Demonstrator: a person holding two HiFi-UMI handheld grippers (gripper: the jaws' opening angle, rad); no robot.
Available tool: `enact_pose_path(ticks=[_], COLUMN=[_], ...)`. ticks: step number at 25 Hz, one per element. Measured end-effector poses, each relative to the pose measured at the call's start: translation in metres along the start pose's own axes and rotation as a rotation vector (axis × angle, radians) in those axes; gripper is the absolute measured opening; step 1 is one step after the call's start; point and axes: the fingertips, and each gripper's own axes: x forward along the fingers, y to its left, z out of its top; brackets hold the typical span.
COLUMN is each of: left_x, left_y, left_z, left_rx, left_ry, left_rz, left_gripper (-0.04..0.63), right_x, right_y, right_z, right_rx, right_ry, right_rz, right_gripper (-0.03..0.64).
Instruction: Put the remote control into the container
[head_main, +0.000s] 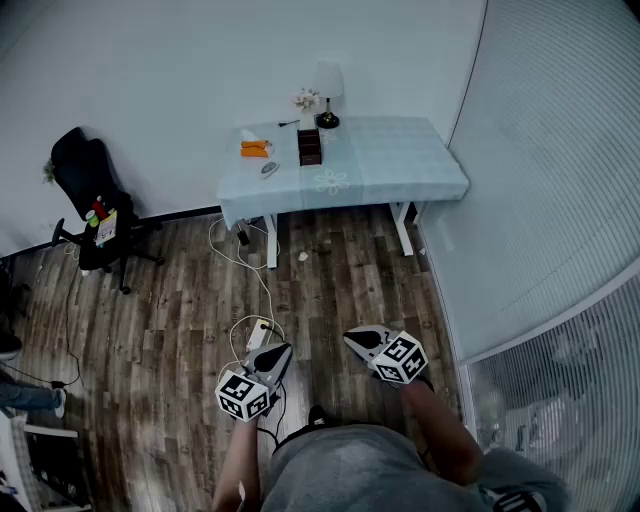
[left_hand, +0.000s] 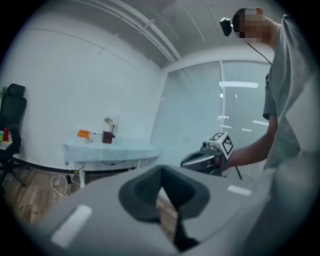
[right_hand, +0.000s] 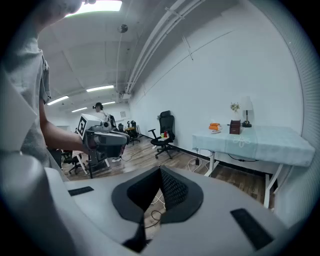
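The person stands on the wood floor (head_main: 160, 330), well back from the table (head_main: 400, 165) — both grippers low in front of the body, nowhere near anything on it.

On the left gripper (head_main: 281, 351) the fingers are pressed together with nothing between them. Its own view shows the pads meeting at the tip, only floor behind. Same on the right gripper (head_main: 351, 335): fingers pressed together, empty. The two sit side by side, apart, both aimed toward the table and tilted slightly down.

The remote (head_main: 268, 169) lies flat on the table's cloth near the left end, untouched. The container (head_main: 310, 147) — a dark brown box — stands upright just right of the remote and a bit further back, not touching it. An orange item (head_main: 256, 149) sits behind the remote, left of the container. A lamp (head_main: 327, 95) and a small flower bunch (head_main: 305, 100) stand at the back edge by the wall, behind the container.

Cables (head_main: 240, 255) trail from under the table across the floor to a power strip (head_main: 258, 333) just ahead of the left gripper. A black chair (head_main: 88, 190) stands at the left by the wall, well apart from the table. Blinds (head_main: 560, 200) run along the right side.
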Motion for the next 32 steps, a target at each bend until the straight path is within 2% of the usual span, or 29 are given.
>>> enact_pose_path(ticks=[5,13,32], left_x=[-0.001,-0.007,-0.014], left_y=[0.006,0.018,0.054], left_z=[0.003,0.002,0.000], left_rx=[-0.002,-0.007,0.000], left_ry=[0.001,0.001,0.019], left_rz=[-0.008,-0.015,-0.084], left_gripper=[0.000,0.000,0.000], right_x=[0.007,0.022,0.049], right_y=[-0.001,0.006,0.009], right_z=[0.016,0.018,0.019], right_rx=[0.048,0.002,0.023], right_ry=[-0.051,-0.015,-0.016], right_rz=[0.008,0.008,-0.060], right_gripper=[0.015,0.016,0.017])
